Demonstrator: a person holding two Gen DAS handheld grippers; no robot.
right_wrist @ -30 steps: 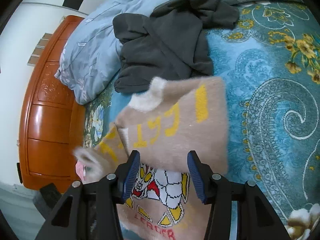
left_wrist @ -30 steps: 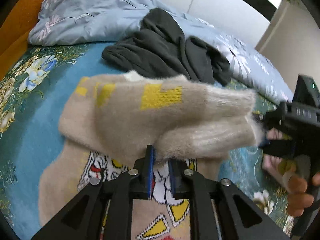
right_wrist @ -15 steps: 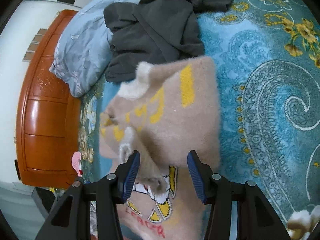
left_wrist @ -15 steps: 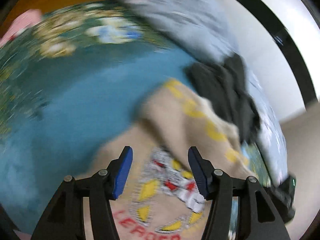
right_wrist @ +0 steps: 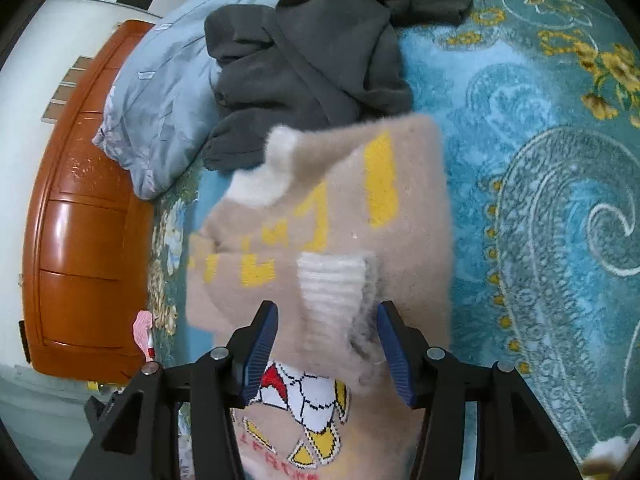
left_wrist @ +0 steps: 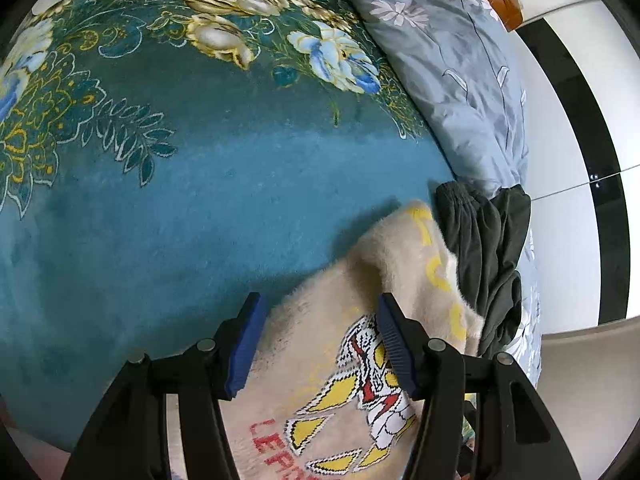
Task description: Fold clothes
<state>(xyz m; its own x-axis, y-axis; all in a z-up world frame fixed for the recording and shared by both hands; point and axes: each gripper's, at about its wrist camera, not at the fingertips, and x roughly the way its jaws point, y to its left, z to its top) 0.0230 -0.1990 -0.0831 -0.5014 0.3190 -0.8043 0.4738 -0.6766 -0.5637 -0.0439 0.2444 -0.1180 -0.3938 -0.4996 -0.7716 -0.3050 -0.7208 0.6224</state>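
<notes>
Beige sweater (right_wrist: 340,216) lies on the bed, on the teal floral blanket (left_wrist: 180,208), partly folded: a sleeve with a white ribbed cuff (right_wrist: 332,284) is laid across the chest, over the yellow lettering. Left gripper (left_wrist: 318,346) is spread wide, blue pads apart and empty, hovering above the sweater's lower left portion near the cartoon print (left_wrist: 368,392); the sweater's left edge runs just inside the left pad. Right gripper (right_wrist: 326,354) is likewise spread, nothing pinched, with the cuff lying between its fingers; whether the pads touch the fabric cannot be told. Sweater's right edge is straight and sits against bare blanket, which stretches well out to the right in the right wrist view. To the left of the sweater in the left wrist view, a broad run of open blanket. At the collar end, a crumpled dark grey garment (right_wrist: 316,52) touches the sweater's top edge. Beyond it, a grey-blue floral duvet (left_wrist: 452,64) is bunched against the orange wooden headboard (right_wrist: 84,240).
</notes>
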